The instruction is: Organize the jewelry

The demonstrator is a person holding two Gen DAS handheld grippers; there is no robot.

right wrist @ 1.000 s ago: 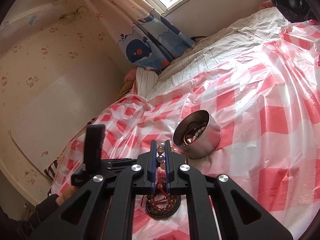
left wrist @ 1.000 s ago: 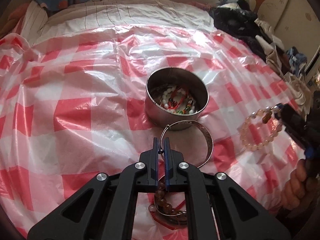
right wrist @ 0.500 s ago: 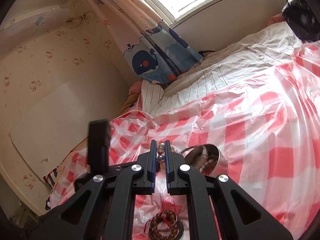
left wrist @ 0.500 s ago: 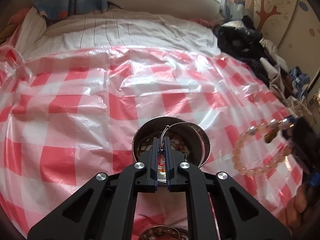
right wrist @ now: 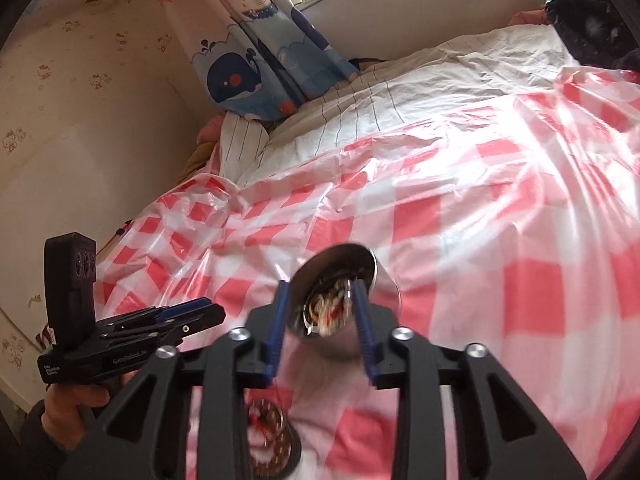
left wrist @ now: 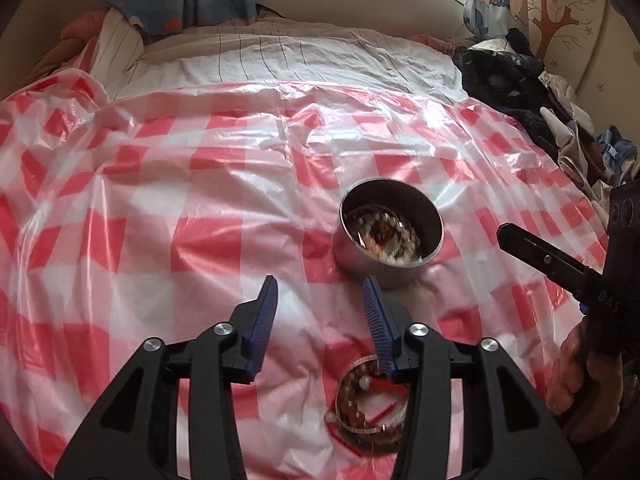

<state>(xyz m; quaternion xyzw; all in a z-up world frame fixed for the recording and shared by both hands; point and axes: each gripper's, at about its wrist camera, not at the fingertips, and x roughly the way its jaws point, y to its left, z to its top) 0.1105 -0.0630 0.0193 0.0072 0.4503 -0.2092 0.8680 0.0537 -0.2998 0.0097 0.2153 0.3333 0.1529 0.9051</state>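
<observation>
Left gripper (left wrist: 320,312) was spread wide with nothing between its blue-padded fingers (left wrist: 264,312), hovering over the red-and-white checked plastic sheet (left wrist: 140,248) that covered the bed.

A round metal tin (left wrist: 390,232) stood upright on the sheet just beyond the left gripper and slightly to its right. It held a mix of beaded bracelets (left wrist: 384,236), pale and red; the separate pieces could not be told apart in the blur.

Near edge of the left wrist view: a second group of jewelry (left wrist: 370,412) lay on the sheet under the gripper's right finger. It looked like a brown bead bracelet with a red cord and a metal bangle, though motion blur made this uncertain.

Right gripper (right wrist: 320,312) was also spread wide and empty. In its own view, its fingers framed the mouth of the tin (right wrist: 340,276); whether the tips touched the rim could not be told. The same brown bead pile (right wrist: 272,436) showed below it, near and to the left.

The left gripper appeared again at the left of the right wrist view (right wrist: 188,312), held by a hand (right wrist: 76,404). The right gripper's finger (left wrist: 548,260) and the hand holding it (left wrist: 584,372) showed at the right edge of the left wrist view.

Far side: a striped white bedsheet (left wrist: 300,56), a whale-print curtain (right wrist: 256,68) and a heap of dark clothes (left wrist: 512,80) at far right.
</observation>
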